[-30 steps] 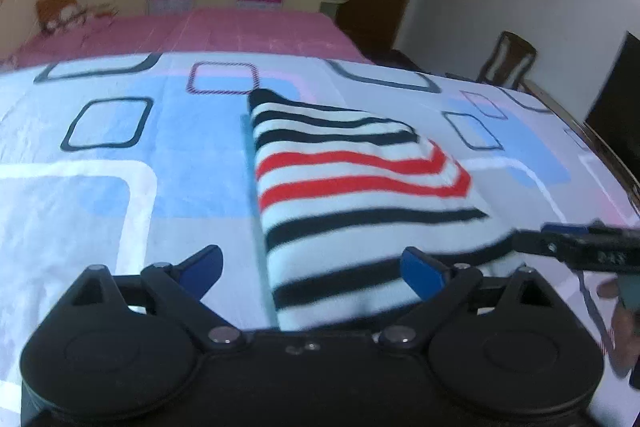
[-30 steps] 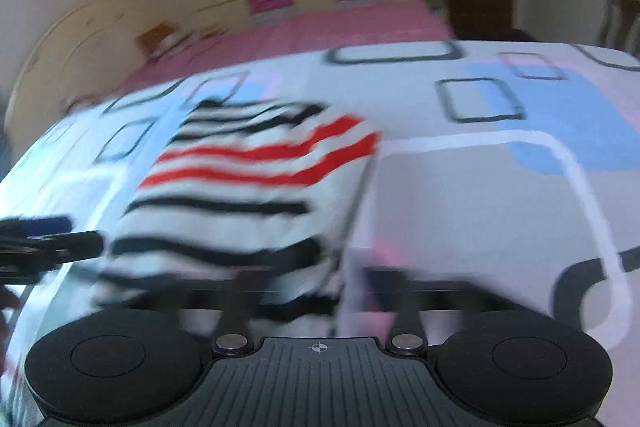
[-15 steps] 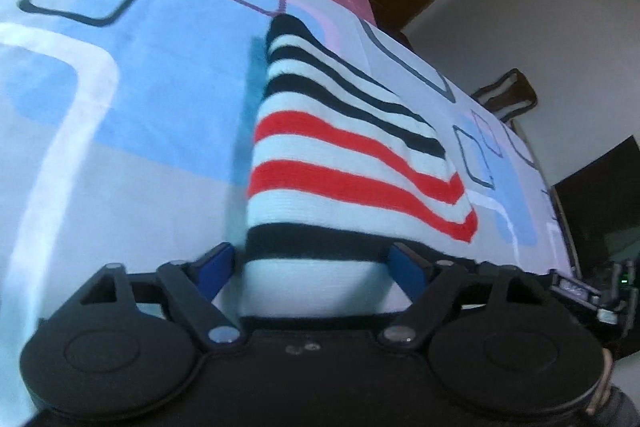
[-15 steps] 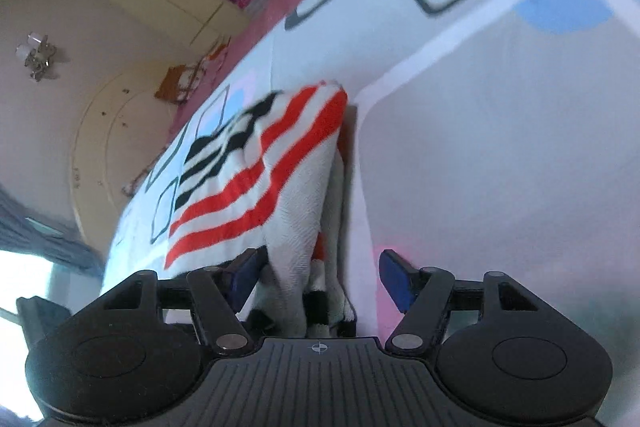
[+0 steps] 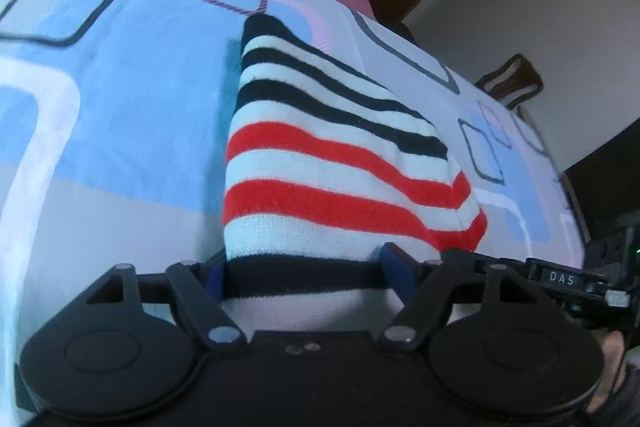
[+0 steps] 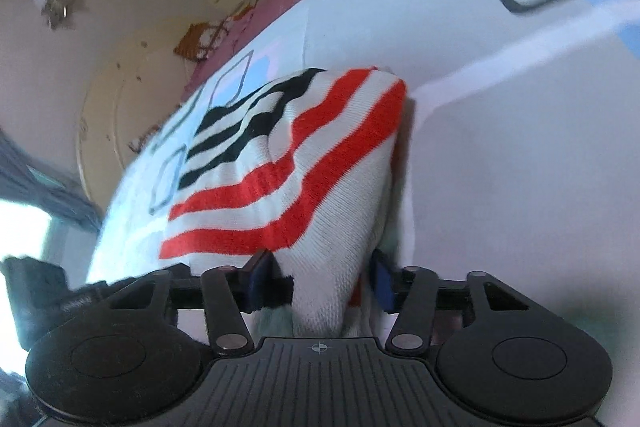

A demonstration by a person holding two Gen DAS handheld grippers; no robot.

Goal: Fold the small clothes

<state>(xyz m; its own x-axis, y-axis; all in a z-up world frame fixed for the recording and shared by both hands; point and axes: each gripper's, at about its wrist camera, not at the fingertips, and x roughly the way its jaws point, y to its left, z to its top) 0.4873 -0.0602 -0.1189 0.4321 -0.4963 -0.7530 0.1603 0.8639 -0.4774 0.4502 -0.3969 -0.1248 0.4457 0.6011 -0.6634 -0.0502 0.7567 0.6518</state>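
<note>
As both claws closed in, the left gripper (image 5: 302, 273) and right gripper (image 6: 318, 281) straddled the sweater's (image 5: 320, 163) near corners, jaws part-spread, not yet pinching. Next, likely: a firm pinch, then lifting that edge toward the sweater's far end.

Your striped garment (image 5: 328, 163) near hem is hidden behind the left gripper (image 5: 306, 277) body; its right edge blurs beside the right gripper (image 6: 318, 281) fingers (image 6: 382, 281).

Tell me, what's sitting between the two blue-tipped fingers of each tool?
The near edge of the striped knit garment. The left wrist view shows it spanning the left gripper; the right wrist view shows a bunched fold inside the right gripper, whose fingers have just been closing.
</note>
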